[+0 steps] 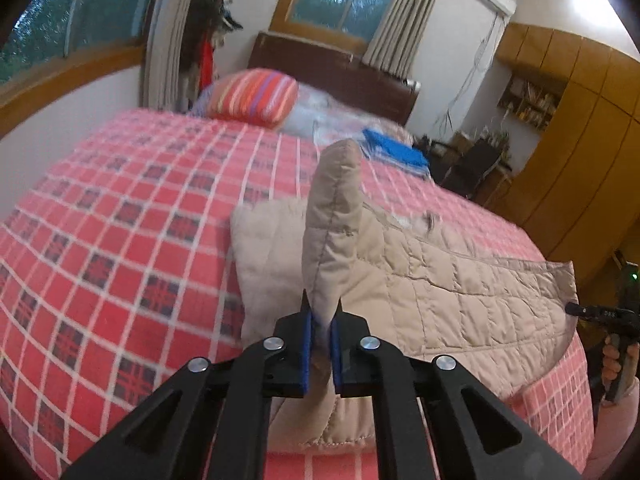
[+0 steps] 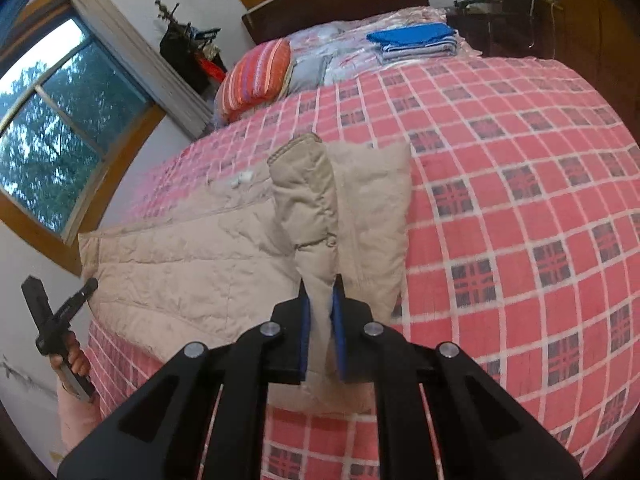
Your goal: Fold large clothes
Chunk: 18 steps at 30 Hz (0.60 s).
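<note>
Left black two-finger gripper with blue pads [image 1: 322, 312]: jaws closed tight, a fold of beige quilted fabric [image 1: 332, 232] pinched between the pads. Right black two-finger gripper with blue pads [image 2: 322, 300]: jaws likewise clamped on a raised fold. Each handle is gripped by a hand [image 2: 74, 356], fingers wrapped round it.

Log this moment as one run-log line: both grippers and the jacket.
left gripper: shut on beige quilted jacket | right gripper: shut on jacket | jacket: held edges lifted, rest on checked bedspread
</note>
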Tool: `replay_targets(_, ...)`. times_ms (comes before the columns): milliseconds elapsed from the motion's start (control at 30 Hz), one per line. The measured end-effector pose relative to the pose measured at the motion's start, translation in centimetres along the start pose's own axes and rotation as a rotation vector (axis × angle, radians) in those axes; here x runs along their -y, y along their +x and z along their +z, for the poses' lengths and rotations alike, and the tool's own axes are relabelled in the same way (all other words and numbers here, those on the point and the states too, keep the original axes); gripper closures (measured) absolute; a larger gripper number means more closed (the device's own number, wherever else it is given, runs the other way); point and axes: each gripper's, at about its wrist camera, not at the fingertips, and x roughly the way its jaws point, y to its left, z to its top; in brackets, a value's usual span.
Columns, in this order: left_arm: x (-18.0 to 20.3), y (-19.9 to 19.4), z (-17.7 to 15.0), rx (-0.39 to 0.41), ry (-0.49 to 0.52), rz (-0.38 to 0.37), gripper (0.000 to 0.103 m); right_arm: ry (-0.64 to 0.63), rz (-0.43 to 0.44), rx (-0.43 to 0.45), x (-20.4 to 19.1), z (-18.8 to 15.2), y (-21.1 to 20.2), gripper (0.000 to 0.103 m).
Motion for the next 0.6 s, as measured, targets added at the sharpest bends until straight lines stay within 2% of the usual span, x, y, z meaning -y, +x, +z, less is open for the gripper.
replay_targets(200,0.2,4.2,4.7,0.043,-0.02,0.061,0.096,0.042,-0.008,0.047,-0.1,5.3,1.4,0.094)
replay_targets(367,-0.9,9.1,6.3,-0.004,-0.055,0.1,0.096,0.093,-0.015,0.04,0.9,8.8,5.8,0.094)
replay_targets(600,-2.6,15.2,5.3,-0.111,-0.06,0.17,0.095,0.128,-0.058,-0.009,2.5,10.4,11.6,0.094)
